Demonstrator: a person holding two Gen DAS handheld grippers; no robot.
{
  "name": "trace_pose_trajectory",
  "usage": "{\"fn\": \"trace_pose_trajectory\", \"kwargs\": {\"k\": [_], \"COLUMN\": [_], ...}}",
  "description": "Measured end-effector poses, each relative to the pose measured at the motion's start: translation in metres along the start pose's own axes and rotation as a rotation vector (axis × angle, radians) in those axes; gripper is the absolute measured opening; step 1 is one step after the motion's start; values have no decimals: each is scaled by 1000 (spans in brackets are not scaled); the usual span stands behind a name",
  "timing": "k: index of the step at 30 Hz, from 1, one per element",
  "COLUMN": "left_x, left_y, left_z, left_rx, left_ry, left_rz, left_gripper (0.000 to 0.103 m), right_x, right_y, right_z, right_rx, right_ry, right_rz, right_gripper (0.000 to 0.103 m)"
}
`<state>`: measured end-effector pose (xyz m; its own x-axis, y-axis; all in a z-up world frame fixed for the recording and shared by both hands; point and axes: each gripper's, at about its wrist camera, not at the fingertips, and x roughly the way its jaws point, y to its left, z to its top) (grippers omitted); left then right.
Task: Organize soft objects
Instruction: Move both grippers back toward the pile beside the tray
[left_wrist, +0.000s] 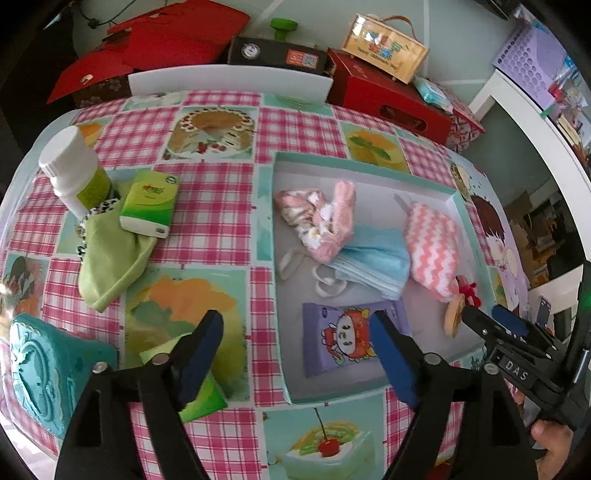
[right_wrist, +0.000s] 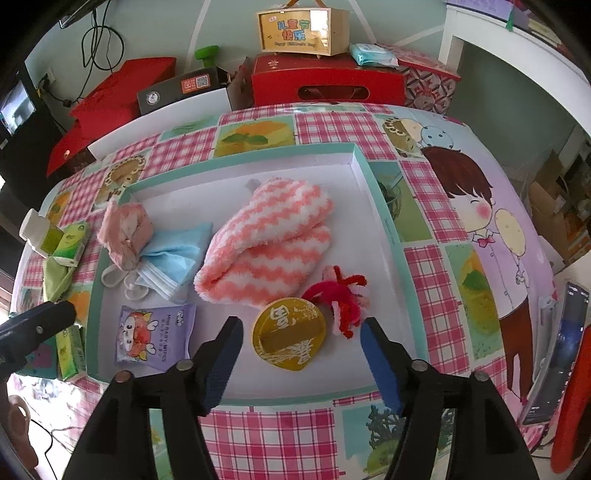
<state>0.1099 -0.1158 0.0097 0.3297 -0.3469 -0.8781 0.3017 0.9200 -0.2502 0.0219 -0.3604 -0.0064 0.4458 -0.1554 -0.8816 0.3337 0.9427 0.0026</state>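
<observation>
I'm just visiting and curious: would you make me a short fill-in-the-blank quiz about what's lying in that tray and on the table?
1. The folded fuzzy towel in the tray has zigzag stripes of white and ____.
2. The light blue face mask lies ____ the tray.
3. The green cloth on the tablecloth lies ____ the tray.
4. The jaws of both the left gripper and the right gripper stand ____, holding nothing.

Missing words: pink; inside; outside; open
</observation>
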Motion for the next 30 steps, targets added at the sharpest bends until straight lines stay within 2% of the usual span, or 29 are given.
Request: {"fn": "trace_pose_trajectory", "kwargs": {"k": [2,4,22,26,30], "left_x": [-3,-5,-17,-27,-41], "left_y": [3,4,17,18,20], "left_z": [1,1,3,5,8], "left_rx": [-5,3,-22,-9,21], "left_ry": [-24,-48,-90,-99,-112], "left_rz": [24,59,90,92,131], "left_gripper": [95,96,97,97,97], "right_x": [-1,-3,-4,-6,-13], "right_y": [-1,-3,-1,1,5], "right_z": [0,1,0,-1,0], "right_rx": [8,14,9,8,-4], "right_ry": [-9,-18,-10,8,6], "right_rz": [-6,-8,-6,-21,-25], "right_gripper": [95,103,103,103,103]}}
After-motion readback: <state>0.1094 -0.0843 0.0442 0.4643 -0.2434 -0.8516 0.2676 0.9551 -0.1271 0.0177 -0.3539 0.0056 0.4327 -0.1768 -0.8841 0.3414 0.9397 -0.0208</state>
